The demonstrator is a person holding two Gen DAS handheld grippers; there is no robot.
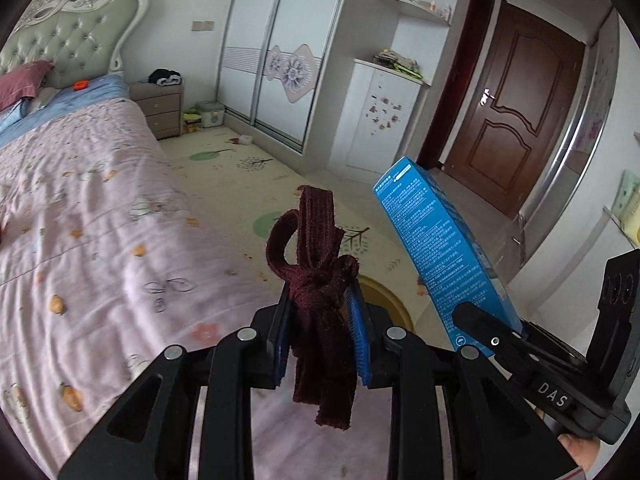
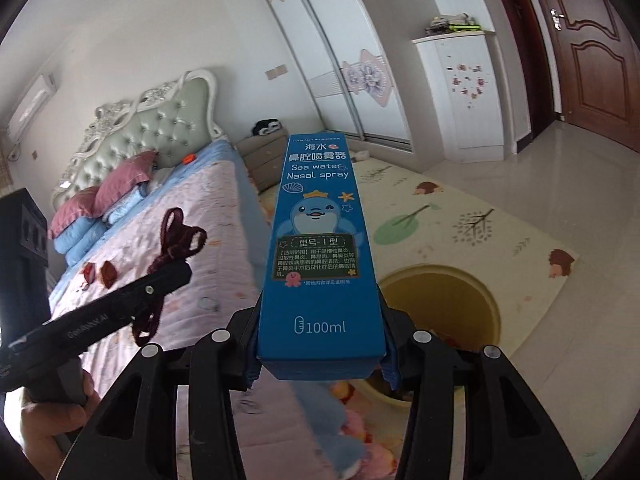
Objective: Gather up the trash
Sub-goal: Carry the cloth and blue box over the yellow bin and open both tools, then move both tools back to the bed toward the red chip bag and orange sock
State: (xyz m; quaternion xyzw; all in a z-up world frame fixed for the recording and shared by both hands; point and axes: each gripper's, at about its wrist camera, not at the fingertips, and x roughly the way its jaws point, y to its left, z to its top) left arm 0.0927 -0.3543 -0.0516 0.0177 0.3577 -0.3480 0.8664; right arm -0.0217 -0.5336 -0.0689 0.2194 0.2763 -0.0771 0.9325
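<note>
Now, left hand-held gripper [image 1: 320,320]: pinching knotted maroon fabric strip [image 1: 316,264].
Right hand-held gripper [image 2: 322,344]: clamping blue nasal spray box [image 2: 320,240].
Below: yellow bin [image 2: 444,300].

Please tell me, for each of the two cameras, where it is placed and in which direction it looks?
Left wrist: sits on the left gripper, looks over the bed toward the wardrobe and door; its fingers clamp a dark red strap.
Right wrist: sits on the right gripper, looks toward the headboard; it holds a blue nasal spray box; a hand shows.
Shared: strap, box, bed, yellow bin.
</note>
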